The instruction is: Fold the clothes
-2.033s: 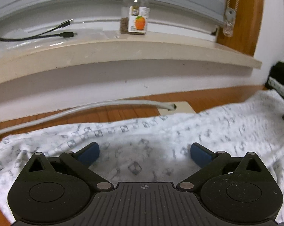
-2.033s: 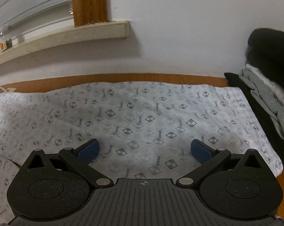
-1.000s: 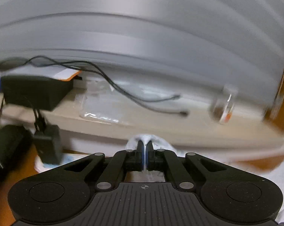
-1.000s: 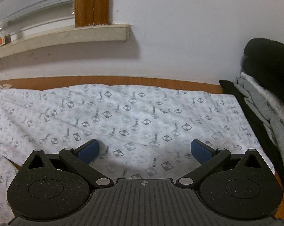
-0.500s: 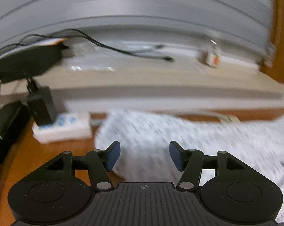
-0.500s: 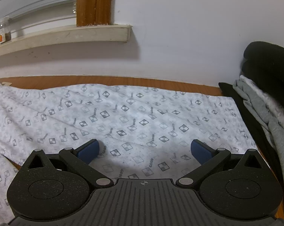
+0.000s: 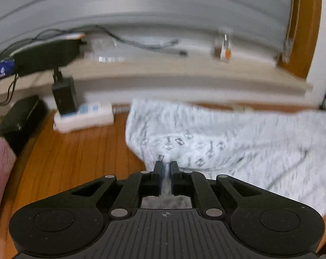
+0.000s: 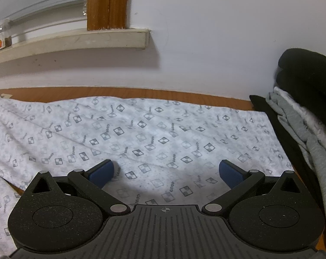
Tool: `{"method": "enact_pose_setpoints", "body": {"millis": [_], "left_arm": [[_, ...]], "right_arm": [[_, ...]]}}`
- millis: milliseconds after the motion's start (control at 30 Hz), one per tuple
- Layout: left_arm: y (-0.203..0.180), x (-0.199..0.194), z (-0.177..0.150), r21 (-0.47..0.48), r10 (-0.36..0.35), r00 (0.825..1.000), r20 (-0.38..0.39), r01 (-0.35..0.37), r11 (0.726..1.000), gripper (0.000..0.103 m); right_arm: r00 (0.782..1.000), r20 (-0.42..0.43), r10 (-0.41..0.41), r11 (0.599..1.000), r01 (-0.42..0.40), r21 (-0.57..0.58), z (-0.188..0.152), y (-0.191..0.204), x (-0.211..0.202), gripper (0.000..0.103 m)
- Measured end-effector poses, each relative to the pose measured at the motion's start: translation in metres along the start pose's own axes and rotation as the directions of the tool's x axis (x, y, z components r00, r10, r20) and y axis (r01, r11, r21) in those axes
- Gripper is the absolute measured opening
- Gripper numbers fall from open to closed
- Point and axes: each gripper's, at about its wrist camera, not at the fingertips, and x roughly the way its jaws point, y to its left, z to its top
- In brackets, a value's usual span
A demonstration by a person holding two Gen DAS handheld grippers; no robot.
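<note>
The left gripper (image 7: 166,166) is closing its jaws on a pinch of the white patterned garment (image 7: 217,142), with a strip of the cloth showing between the two pads. The garment lies spread over the wooden table (image 7: 76,151), its near left edge drawn up into the pinch. This view is blurred. To the left of the garment a white power strip (image 7: 85,116) sits on the table with a black adapter (image 7: 64,97) plugged into it, and a black box (image 7: 20,118) lies further left. A pink thing at the left edge is too blurred to name. Behind runs a pale window ledge (image 7: 184,73) carrying cables and a small jar (image 7: 223,47).

The right gripper (image 8: 166,171) hangs just above the same garment (image 8: 141,129) with its blue pads far apart and nothing between them. In this view the cloth lies flat, reaching almost to the wall at the back. A stack of clothes (image 8: 307,112), grey and white with a black piece on top, sits just beside the garment's right edge
</note>
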Motion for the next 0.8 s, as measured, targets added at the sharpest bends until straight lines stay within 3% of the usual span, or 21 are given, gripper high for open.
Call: {"method": "enact_pose_setpoints", "body": {"millis": [133,233,300,333,367,433,500,633,800], "left_arm": [[-0.011,0.001,0.005,0.021,0.013,0.999,0.037,-0.014,1.0,0.035],[-0.029,0.009,0.019,0.039,-0.031,0.996,0.083,0.028,0.999,0.046],[-0.05,0.022,0.029,0.065,-0.084,0.992,0.095,0.078,0.995,0.049],[-0.062,0.03,0.033,0.082,-0.109,0.99,0.094,0.101,0.991,0.05],[-0.075,0.038,0.037,0.104,-0.133,0.987,0.092,0.123,0.987,0.05],[-0.1,0.057,0.045,0.144,-0.18,0.98,0.085,0.167,0.975,0.05],[-0.121,0.079,0.054,0.169,-0.221,0.973,0.073,0.206,0.964,0.05],[-0.158,0.112,0.073,0.21,-0.26,0.964,0.049,0.245,0.947,0.05],[-0.18,0.144,0.095,0.269,-0.268,0.963,0.024,0.252,0.93,0.056]], "right_arm": [[1.0,0.024,0.002,0.999,-0.001,-0.04,0.0,0.005,-0.003,0.103],[0.996,0.084,0.038,0.996,-0.032,-0.078,0.003,0.015,-0.014,0.098],[0.989,0.078,0.125,0.991,-0.12,-0.06,0.009,0.024,-0.019,0.075],[0.982,0.074,0.171,0.985,-0.168,-0.05,0.013,0.029,-0.022,0.051],[0.975,0.066,0.212,0.977,-0.209,-0.049,0.016,0.036,-0.023,0.042],[0.956,0.049,0.291,0.956,-0.288,-0.061,0.022,0.053,-0.022,0.035],[0.927,0.035,0.373,0.926,-0.369,-0.083,0.026,0.076,-0.02,0.034],[0.854,-0.013,0.52,0.847,-0.518,-0.118,0.033,0.126,-0.015,0.028],[0.805,-0.086,0.588,0.783,-0.592,-0.19,0.029,0.177,-0.015,0.024]]}}
